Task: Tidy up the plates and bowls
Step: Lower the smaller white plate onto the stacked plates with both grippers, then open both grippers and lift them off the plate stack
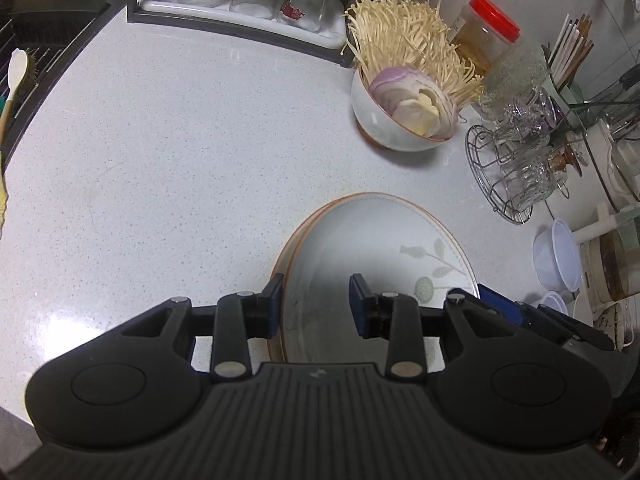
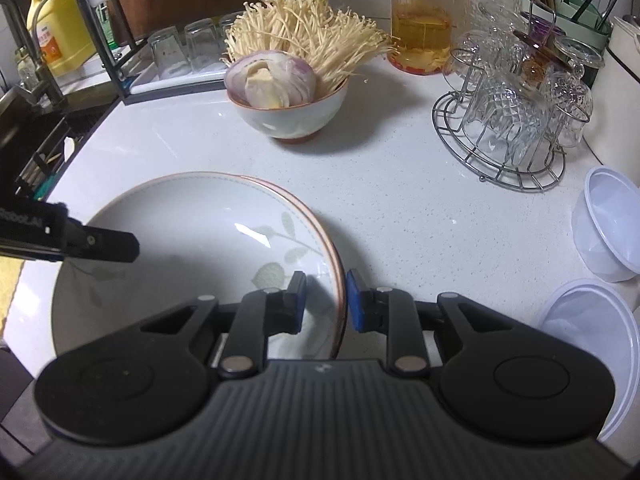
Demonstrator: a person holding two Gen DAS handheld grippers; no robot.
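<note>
since the two plates [image 2: 192, 232] are already sitting one on the other, slightly offset so the lower rim peeks out, i'd say i'm at the tail end of the stacking step, letting go or squaring them up. the stack sits on the white counter [image 1: 180, 140], right under both sets of fingers.

left gripper [image 1: 316, 306]: jaws partly spread and opening, straddling the stack's near-left rim, outer pad hard up against the edge, inner pad hanging over the plate's well. i can't tell if that outer pad still presses. right gripper [image 2: 326, 300]: narrower gap, rim running up between the pads, a sliver of daylight either side, so i read it as not pinching.

next move as i see it: back both pairs off the rim without dragging the top plate, then go for the bowl [image 2: 288, 116] beyond the fingertips, which is stuffed with onion and enoki mushrooms, so it needs a level lift. glass rack [image 2: 504, 128] and plastic tubs [image 2: 608, 228] crowd the right of the right fingers.
</note>
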